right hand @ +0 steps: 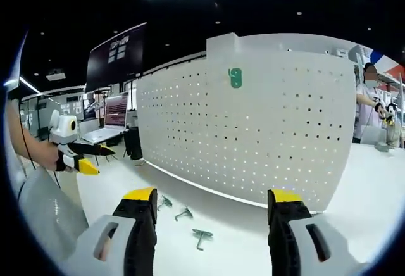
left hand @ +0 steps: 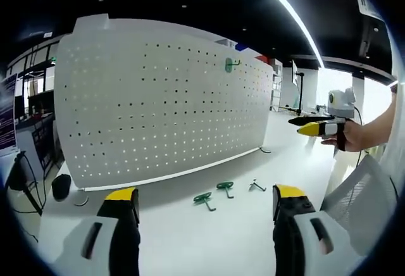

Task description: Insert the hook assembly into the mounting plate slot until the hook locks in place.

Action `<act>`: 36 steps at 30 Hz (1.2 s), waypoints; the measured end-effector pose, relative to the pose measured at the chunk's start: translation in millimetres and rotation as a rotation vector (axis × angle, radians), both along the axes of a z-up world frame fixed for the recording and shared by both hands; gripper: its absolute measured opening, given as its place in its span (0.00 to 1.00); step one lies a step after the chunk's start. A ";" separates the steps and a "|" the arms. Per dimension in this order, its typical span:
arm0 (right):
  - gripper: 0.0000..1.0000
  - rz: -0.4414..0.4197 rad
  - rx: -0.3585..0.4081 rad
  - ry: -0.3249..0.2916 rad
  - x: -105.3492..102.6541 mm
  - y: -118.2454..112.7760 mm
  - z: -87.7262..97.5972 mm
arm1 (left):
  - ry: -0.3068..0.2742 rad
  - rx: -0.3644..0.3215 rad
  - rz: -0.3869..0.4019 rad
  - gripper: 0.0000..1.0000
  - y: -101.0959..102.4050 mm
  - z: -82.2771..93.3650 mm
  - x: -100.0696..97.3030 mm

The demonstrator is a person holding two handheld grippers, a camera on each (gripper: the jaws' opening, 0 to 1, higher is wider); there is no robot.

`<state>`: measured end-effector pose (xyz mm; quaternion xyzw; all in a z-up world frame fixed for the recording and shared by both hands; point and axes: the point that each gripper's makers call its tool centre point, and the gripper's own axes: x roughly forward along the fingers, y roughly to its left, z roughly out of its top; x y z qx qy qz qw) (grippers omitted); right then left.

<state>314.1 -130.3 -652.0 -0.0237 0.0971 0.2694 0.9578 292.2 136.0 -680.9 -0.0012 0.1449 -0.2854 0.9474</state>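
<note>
A white pegboard plate [left hand: 158, 105] stands upright on the white table [left hand: 190, 238], with one green hook [left hand: 232, 64] hung near its top. Two loose green hooks [left hand: 204, 199] [left hand: 224, 187] and a small metal hook [left hand: 257, 186] lie on the table in front of it. My left gripper [left hand: 205, 194] is open and empty, just short of those hooks. The right gripper [left hand: 316, 126] hovers at the right, held by a hand. In the right gripper view, my right gripper [right hand: 212, 195] is open and empty before the pegboard [right hand: 253, 124], the hung hook [right hand: 235, 77] and the loose hooks [right hand: 184, 213].
A black object [left hand: 61, 186] sits at the board's left foot. A mesh chair back [left hand: 361, 187] is at the right. Beyond the board are a laptop [right hand: 114, 114], a dark screen [right hand: 117, 54] and a person [right hand: 370, 99]. The left gripper [right hand: 82, 159] shows at the left.
</note>
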 end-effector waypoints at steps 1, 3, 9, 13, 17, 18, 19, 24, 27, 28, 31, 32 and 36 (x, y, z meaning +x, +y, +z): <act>0.70 -0.001 -0.004 0.007 -2.0 -1.8 -2.6 | 0.000 -0.001 -0.002 0.89 -0.3 0.1 -0.3; 0.70 0.000 -0.006 0.013 -4.2 -2.7 -4.4 | 0.000 0.001 -0.004 0.89 -0.1 0.1 -0.5; 0.70 0.000 -0.025 0.035 -12.0 -5.2 -12.6 | 0.003 -0.003 0.001 0.89 2.4 -0.5 -0.3; 0.70 -0.007 -0.030 0.052 -14.5 -6.2 -18.2 | 0.005 -0.002 0.001 0.89 2.5 -1.1 -0.6; 0.70 -0.009 -0.037 0.078 -17.8 -7.9 -27.3 | 0.006 -0.004 0.002 0.89 2.8 -1.1 -0.9; 0.70 -0.011 -0.037 0.081 -17.4 -8.2 -26.9 | 0.006 -0.004 0.002 0.89 2.8 -1.2 -0.9; 0.70 -0.012 -0.035 0.078 -16.8 -8.1 -25.7 | 0.007 -0.003 0.002 0.88 2.8 -1.4 -1.0; 0.71 -0.011 -0.039 0.100 -17.9 -8.6 -31.0 | 0.007 -0.002 0.004 0.89 3.3 -1.9 -0.9; 0.70 -0.010 -0.054 0.119 -18.5 -9.4 -36.0 | 0.012 0.003 0.006 0.88 4.0 -3.0 -1.1; 0.70 -0.010 -0.060 0.127 -19.0 -9.8 -37.6 | 0.012 0.002 0.006 0.88 3.9 -3.0 -1.2; 0.70 -0.012 -0.068 0.157 -20.2 -10.5 -43.8 | 0.016 0.007 0.005 0.88 3.9 -4.1 -1.4; 0.70 -0.008 -0.057 0.164 -20.7 -9.4 -44.7 | 0.019 0.004 0.002 0.88 3.1 -4.2 -1.6; 0.69 -0.005 -0.069 0.182 -21.5 -9.2 -49.0 | 0.028 0.009 -0.007 0.88 2.0 -6.8 -1.9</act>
